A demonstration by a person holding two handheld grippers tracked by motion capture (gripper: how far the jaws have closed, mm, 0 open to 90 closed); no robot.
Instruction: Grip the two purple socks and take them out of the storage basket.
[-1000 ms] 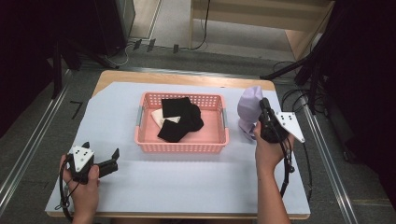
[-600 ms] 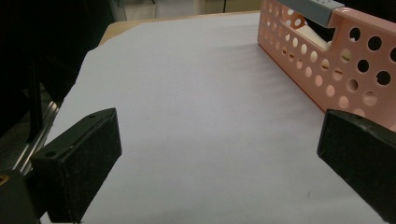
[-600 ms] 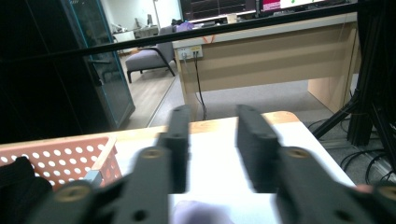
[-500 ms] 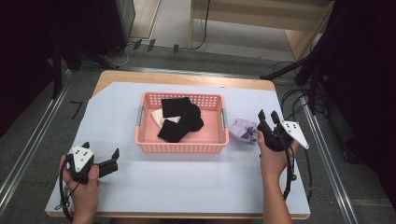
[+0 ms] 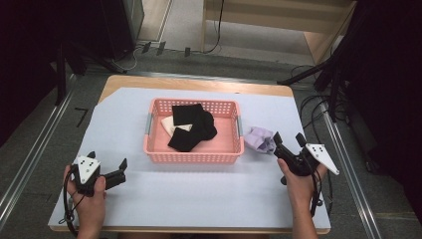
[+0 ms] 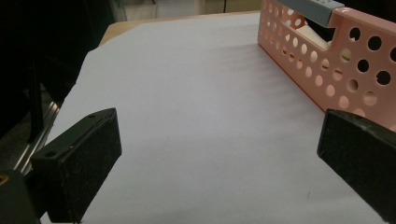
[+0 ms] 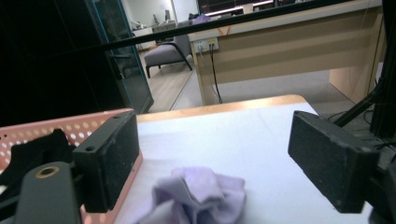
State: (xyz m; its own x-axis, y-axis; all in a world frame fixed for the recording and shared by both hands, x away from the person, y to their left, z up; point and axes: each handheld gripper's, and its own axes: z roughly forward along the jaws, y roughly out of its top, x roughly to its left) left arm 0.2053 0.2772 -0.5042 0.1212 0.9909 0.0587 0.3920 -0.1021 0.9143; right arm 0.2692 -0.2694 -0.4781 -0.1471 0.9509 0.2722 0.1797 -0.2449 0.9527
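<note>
A crumpled lilac cloth [image 5: 260, 139] lies on the white table cover just right of the pink basket [image 5: 193, 157]. My right gripper [image 5: 287, 138] sits behind the cloth, open, its jaws apart and pointing at it without touching. In the right gripper view the lilac cloth [image 7: 196, 196] lies low between the wide-set jaws of the right gripper [image 7: 219, 154]. The basket holds black cloths [image 5: 192, 127] and a cream one [image 5: 172, 124]. My left gripper [image 5: 107, 160] rests open at the near left of the table. In the left gripper view, the left gripper [image 6: 219, 154] has bare cover between its jaws.
The basket wall [image 6: 336, 60] stands to the right in the left gripper view. The white cover [image 5: 199, 194] stretches between both hands. Cables [image 5: 318, 107] trail off the table's right edge. Metal rails [image 5: 30, 154] run along both sides.
The right gripper brought the lilac cloth down from beside the basket onto the table, let it go and opened. The left gripper has stayed put.
</note>
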